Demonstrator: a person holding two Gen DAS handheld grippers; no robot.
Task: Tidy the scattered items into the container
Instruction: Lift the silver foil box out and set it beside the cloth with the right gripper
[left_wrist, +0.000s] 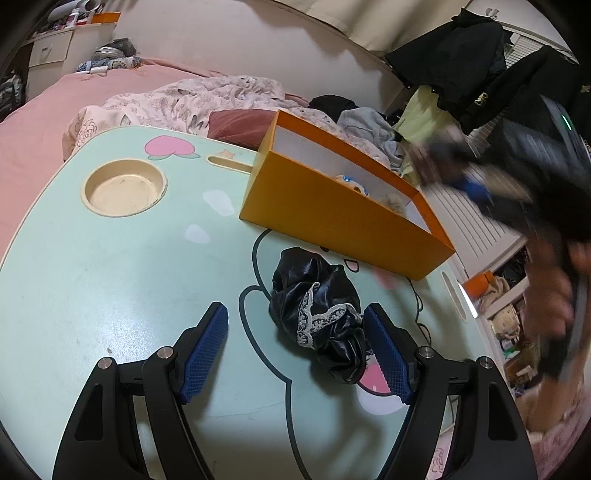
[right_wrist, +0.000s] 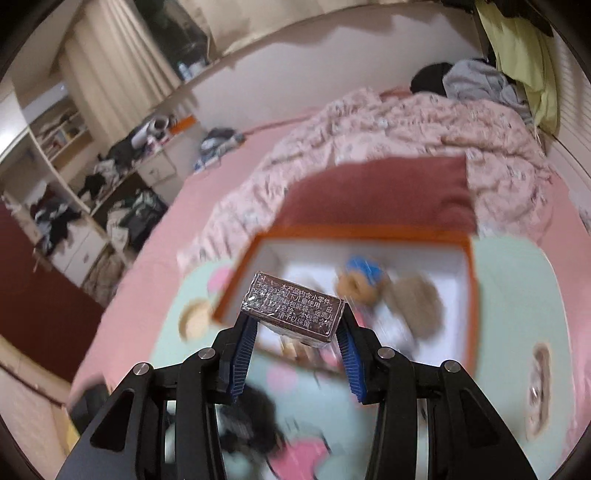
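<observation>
Packet (right_wrist: 293, 309), small and foil-wrapped with printed white characters, is sitting pinched between the blue pads of the right claw (right_wrist: 295, 325), held above the near edge of the orange box (right_wrist: 469, 295). Box is standing open on the mint worktop (left_wrist: 110, 277), with a blue-capped toy (right_wrist: 364, 278) lying inside. Black satin garment with lace trim (left_wrist: 319, 317) is lying crumpled on the worktop, touching the right pad of the spread left claw (left_wrist: 295, 314), which is gripping nothing.
</observation>
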